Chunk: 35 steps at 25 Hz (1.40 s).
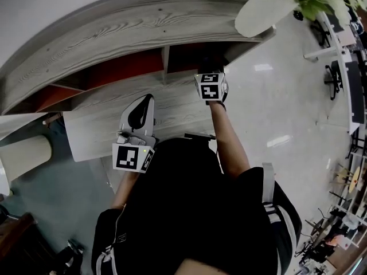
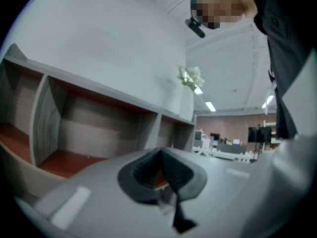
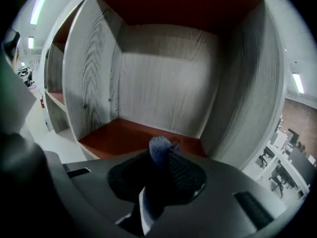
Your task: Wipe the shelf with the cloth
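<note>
Right gripper (image 3: pixel 166 165) is clamped on a blue-grey cloth (image 3: pixel 158 148), with just a little tuft poking out past the jaw tips. It's pointed into the open cubby (image 3: pixel 163 83) at the right end of the wood-grain shelf unit (image 1: pixel 114 33), and the cloth hangs above the near edge of the reddish cubby floor (image 3: pixel 133 135), apparently not touching it yet. Left gripper (image 2: pixel 161 170) is off to the left and nearer the person, jaws pressed together on nothing, so it's not helping.

My worry is how little cloth is showing. Push down to wipe and the hard jaw tips could hit the panel before the fabric does, so you'd be scraping rather than wiping. Dragging sideways on such a small pinch might also tug the cloth loose. The cubby walls are close on both sides too, so a wide sweep probably clips one.
</note>
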### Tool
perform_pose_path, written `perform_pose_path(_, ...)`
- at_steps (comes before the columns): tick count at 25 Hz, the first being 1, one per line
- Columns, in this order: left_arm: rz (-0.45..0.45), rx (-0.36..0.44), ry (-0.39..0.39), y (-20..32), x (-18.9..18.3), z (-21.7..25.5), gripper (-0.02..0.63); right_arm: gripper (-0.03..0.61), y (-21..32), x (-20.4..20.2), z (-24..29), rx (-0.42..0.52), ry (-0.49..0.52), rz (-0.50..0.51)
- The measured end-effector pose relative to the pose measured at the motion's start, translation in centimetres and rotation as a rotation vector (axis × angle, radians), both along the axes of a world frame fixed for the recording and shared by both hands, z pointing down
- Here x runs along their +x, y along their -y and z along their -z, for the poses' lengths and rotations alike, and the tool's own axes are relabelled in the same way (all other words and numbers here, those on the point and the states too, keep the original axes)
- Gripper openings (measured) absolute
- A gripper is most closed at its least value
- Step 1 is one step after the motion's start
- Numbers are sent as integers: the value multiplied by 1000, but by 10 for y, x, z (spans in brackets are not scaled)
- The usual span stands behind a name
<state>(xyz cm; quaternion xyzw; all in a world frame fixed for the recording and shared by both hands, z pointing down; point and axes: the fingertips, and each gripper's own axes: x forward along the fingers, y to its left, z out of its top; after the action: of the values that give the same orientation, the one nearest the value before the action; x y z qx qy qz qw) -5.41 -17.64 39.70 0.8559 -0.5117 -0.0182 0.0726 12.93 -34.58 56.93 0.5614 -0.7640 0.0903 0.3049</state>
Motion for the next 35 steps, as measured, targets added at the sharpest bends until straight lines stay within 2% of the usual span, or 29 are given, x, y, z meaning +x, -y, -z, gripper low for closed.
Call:
perform_pose_path(7,-2,2,-12,-10,-2,0,5,48,-16,-61,0,-19,11,164)
perform_pose_path(16,24,8,-20,-21,-14,1,5,48,-32,-101,-2,-22,-36,331)
perform_pose_path(31,10,38,-37,-22,-12,9,5,48,-63,-125,-5,16,-66,509)
perform_pose_path(33,5,43,-40,-21,-11,10,5,48,-73,-127,-11,-13,-74,551)
perform_pose_path(35,2,45,-40,-21,-10,10,5,48,-88,-129,-27,-83,-91,609)
